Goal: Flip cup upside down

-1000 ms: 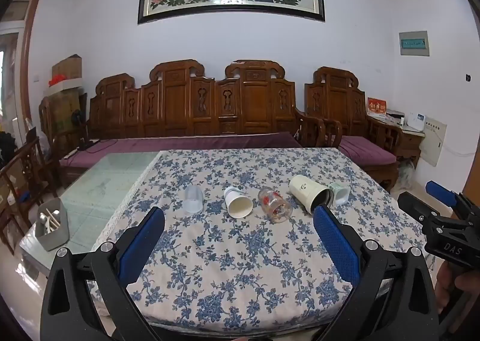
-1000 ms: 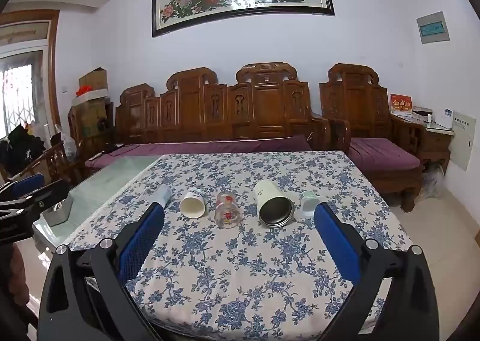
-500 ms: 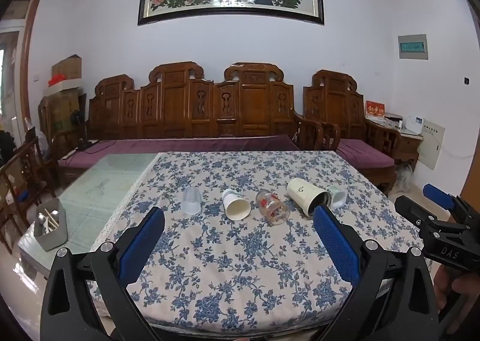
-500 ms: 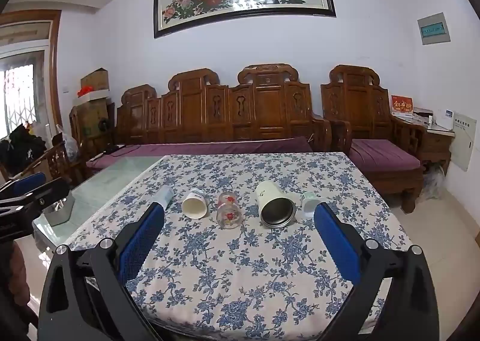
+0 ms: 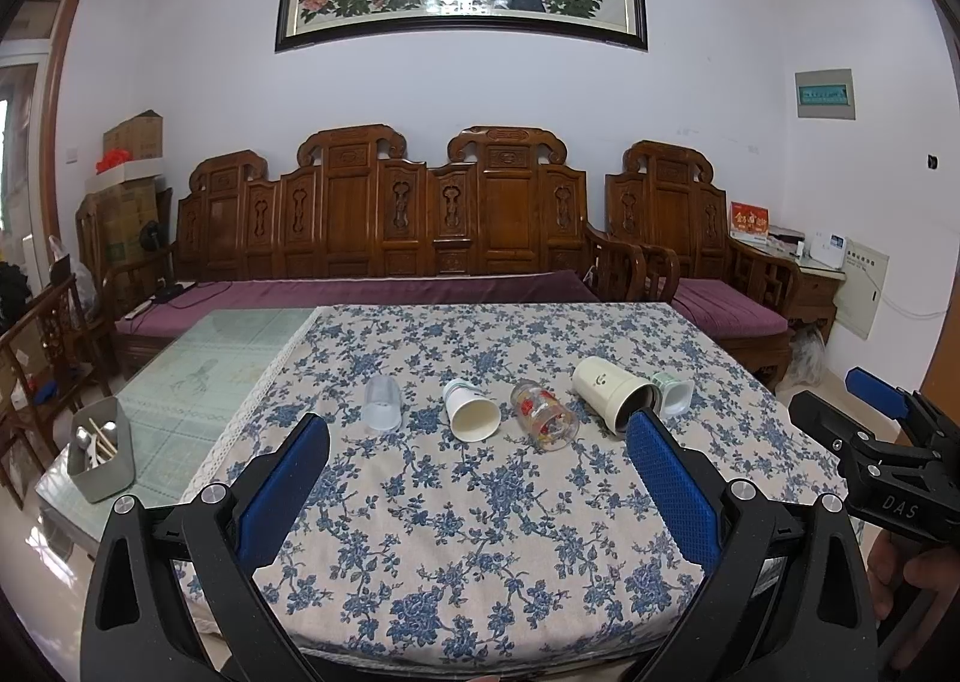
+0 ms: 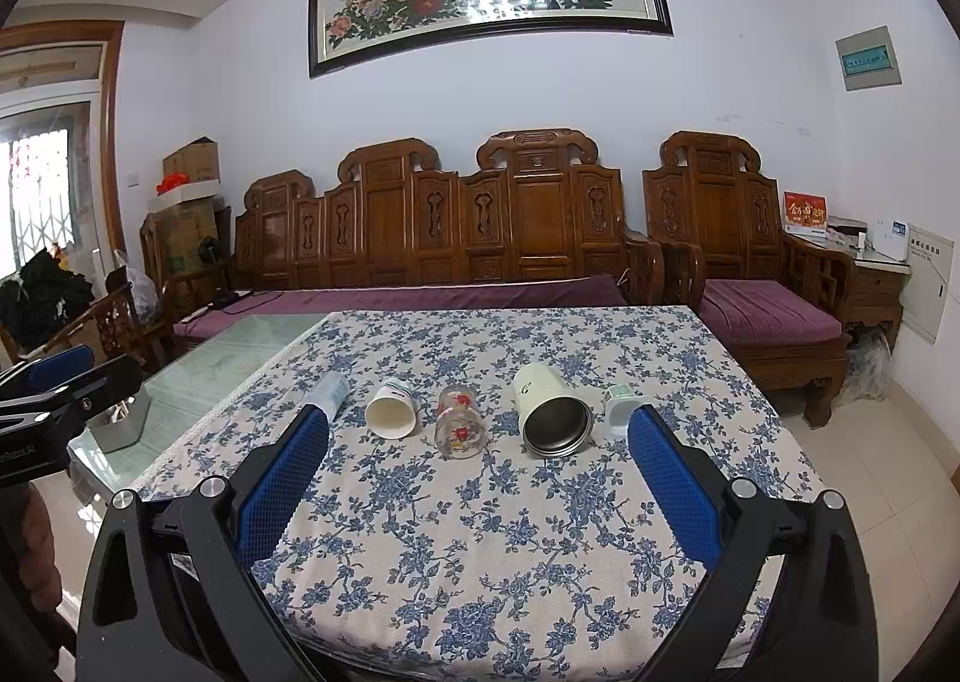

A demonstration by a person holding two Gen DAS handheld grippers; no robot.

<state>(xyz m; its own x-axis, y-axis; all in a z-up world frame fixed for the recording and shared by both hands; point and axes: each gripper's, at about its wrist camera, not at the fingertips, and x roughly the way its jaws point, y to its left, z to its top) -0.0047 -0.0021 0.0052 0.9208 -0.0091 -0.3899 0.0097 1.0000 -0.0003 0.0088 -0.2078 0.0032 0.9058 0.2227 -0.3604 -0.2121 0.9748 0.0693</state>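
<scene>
Five cups are laid in a row across the middle of the desk [image 5: 480,532], on a blue-flowered cloth [image 6: 480,502]; all but one are seen lying on their sides, presumably set out so that each can be taken by its wall and stood mouth down. From left to right in the left wrist frame there are: a frosted plastic cup [image 5: 382,403], which appears to stand mouth down, though this cannot be told for certain; a white paper cup [image 5: 471,410]; a printed glass [image 5: 544,415]; a large cream tumbler [image 5: 613,394] with a dark steel inside; and a small white cup [image 5: 673,394] just beside the tumbler, perhaps touching it.

The left gripper [image 5: 477,496] is held low in the frame with its fingers [image 5: 282,490] spread wide and nothing between them; the right gripper [image 6: 477,490] is held likewise, wide apart and empty. Both are judged to be held back at the near edge so that a cup can be chosen.

Which cup is meant cannot be told; the row lies above and well apart from both pairs of fingers, in the centre of each frame. In the right wrist frame the paper cup [image 6: 391,415], glass [image 6: 459,423] and tumbler [image 6: 552,412] fall between the fingertips' lines, mouths turned toward the camera.
</scene>
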